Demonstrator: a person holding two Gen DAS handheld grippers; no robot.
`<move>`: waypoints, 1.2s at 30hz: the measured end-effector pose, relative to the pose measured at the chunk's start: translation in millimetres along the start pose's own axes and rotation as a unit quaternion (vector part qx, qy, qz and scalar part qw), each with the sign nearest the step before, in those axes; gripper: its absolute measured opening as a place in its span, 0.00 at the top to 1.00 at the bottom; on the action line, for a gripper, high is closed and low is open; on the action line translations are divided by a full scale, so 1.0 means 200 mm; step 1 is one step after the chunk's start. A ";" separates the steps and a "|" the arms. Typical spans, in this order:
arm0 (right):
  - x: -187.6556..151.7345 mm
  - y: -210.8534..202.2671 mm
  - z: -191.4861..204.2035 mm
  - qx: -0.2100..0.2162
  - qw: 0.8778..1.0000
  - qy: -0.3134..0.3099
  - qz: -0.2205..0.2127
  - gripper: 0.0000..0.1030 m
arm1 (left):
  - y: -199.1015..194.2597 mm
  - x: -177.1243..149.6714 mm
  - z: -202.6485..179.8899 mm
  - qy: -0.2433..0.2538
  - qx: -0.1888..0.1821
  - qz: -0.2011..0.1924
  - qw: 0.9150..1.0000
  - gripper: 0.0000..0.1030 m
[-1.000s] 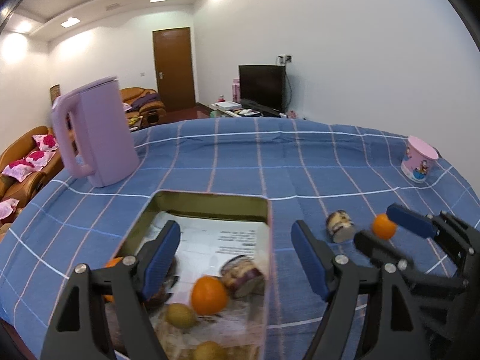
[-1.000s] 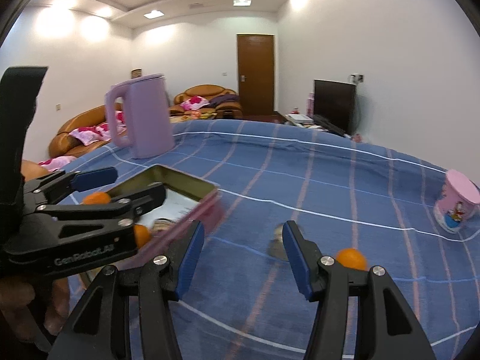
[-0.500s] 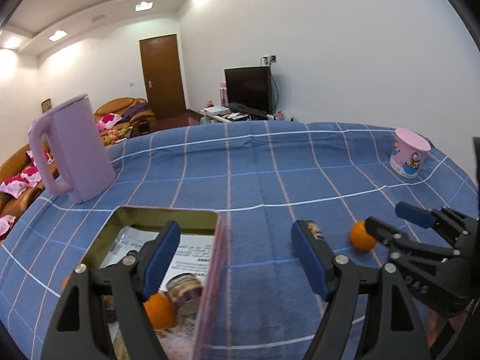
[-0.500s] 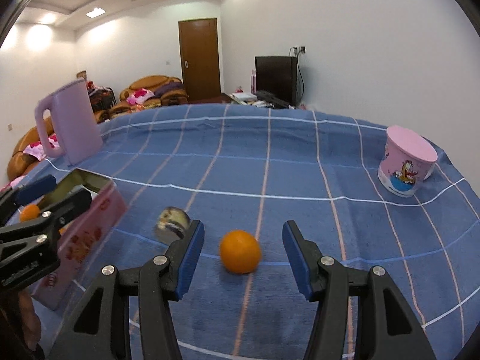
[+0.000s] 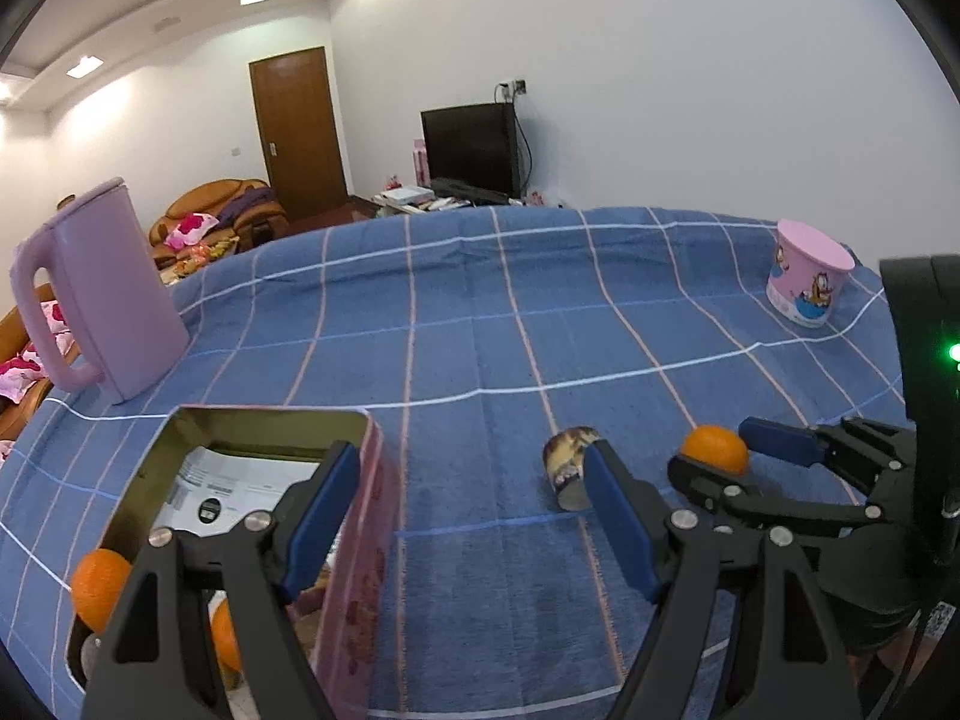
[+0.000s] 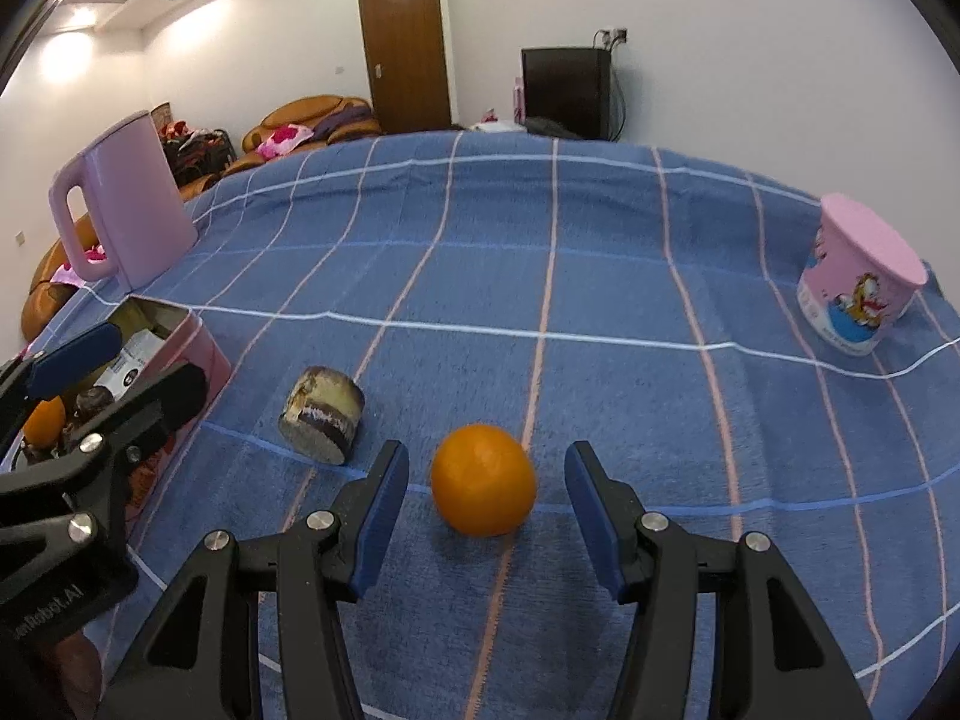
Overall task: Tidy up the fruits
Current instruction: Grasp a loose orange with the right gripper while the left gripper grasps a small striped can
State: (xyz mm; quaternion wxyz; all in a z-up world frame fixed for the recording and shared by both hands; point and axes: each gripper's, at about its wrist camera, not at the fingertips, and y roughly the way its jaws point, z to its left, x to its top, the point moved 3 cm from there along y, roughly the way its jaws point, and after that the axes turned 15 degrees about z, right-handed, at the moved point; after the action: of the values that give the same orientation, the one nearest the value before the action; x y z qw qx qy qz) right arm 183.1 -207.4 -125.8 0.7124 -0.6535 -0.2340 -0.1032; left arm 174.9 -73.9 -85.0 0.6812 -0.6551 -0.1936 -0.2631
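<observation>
A loose orange (image 6: 483,489) lies on the blue checked cloth. My right gripper (image 6: 486,456) is open around it, with a gap showing between each blue pad and the fruit. The left wrist view shows that orange (image 5: 714,450) between the right gripper's fingers too. At the left stands an open tin (image 5: 372,438) with pink walls; it holds paper and two oranges (image 5: 99,579). My left gripper (image 5: 468,516) is open and empty above the tin's right wall. A short cream and brown cylinder (image 6: 321,414) lies on its side between the tin and the loose orange.
A lilac jug (image 5: 114,294) stands at the back left of the table. An upturned pink cartoon cup (image 6: 858,282) sits at the far right. Sofas, a door and a television lie beyond the table's far edge.
The right gripper swung right and came down until the orange lay between its fingers. The left gripper slid right, from over the tin's inside to above its right wall.
</observation>
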 end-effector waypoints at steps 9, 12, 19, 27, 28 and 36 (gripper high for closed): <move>-0.01 -0.02 -0.03 0.014 1.000 0.010 -0.007 0.64 | 0.04 -0.01 -0.05 0.016 -0.012 0.016 1.000 0.23; -0.03 -0.06 -0.08 0.009 0.999 0.033 -0.025 0.64 | 0.06 -0.01 -0.06 0.020 -0.018 0.026 0.999 0.23; -0.04 -0.09 -0.16 0.011 0.996 0.075 -0.041 0.64 | 0.13 0.01 -0.14 0.035 -0.022 0.043 0.998 0.23; -0.04 -0.10 -0.18 0.010 0.995 0.086 -0.044 0.64 | 0.25 0.04 -0.20 0.041 -0.042 0.084 0.995 0.32; -0.04 -0.09 -0.18 0.010 0.995 0.085 -0.044 0.64 | 0.26 0.04 -0.20 0.038 -0.047 0.088 0.994 0.36; -0.04 -0.08 -0.18 0.017 0.996 0.084 -0.040 0.64 | 0.30 0.05 -0.18 0.022 -0.084 0.101 0.991 0.62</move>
State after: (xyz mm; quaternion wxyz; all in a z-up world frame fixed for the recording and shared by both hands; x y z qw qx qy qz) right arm 177.1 -245.3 -116.7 0.7358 -0.6208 -0.2005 -0.1819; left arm 216.4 -109.6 -129.1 0.6507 -0.7206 -0.0886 -0.2225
